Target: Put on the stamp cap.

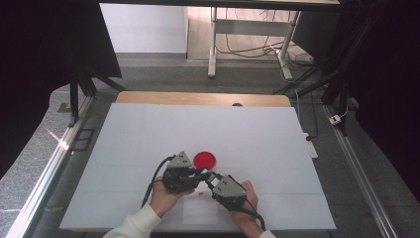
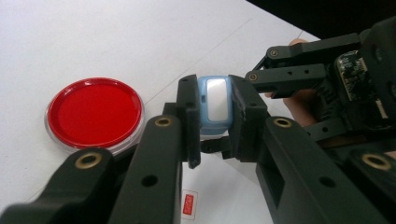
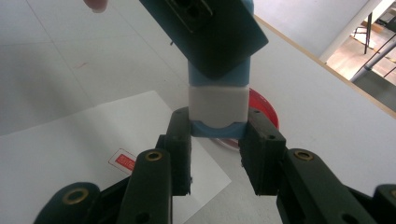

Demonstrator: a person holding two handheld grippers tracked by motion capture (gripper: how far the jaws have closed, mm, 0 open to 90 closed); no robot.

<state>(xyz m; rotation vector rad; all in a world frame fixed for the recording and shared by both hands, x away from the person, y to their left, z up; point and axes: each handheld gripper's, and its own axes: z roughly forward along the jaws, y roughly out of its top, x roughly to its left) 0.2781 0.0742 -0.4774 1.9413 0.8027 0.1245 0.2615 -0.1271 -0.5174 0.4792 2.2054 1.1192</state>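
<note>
1. Black jaws of left gripper [image 2: 215, 122] rising from bottom of left gripper view, clamped on both sides of small light-blue block [image 2: 215, 106] with white face, at centre of frame.
2. Same block [image 3: 217, 105] at centre of right gripper view, light blue with a white band, caught at its lower end between the pads of right gripper [image 3: 217, 156], also closed on it.
3. Held off the table by both grippers at once, upper part covered in right gripper view by the dark body of the other gripper.
4. Seen in high view at lower centre: left gripper [image 1: 198, 173] and right gripper [image 1: 210, 178] tip to tip, hands and a white sleeve [image 1: 131, 225] entering from bottom edge.
5. Lying below the grippers near bottom of frame, a white paper sheet [image 3: 70, 135] with a small red-and-white label [image 3: 123, 161] on it; label [image 2: 188, 204] also at bottom centre of left gripper view.
6. Just beyond the grippers, red round lidded dish [image 1: 204, 159] flat on the white table [image 1: 247, 134], at left middle in left gripper view [image 2: 95, 114], partly hidden behind the block in right gripper view.
7. Farther up in high view, wooden table edge [image 1: 203, 98], then grey floor and metal desk legs [image 1: 214, 44] at top of frame.
</note>
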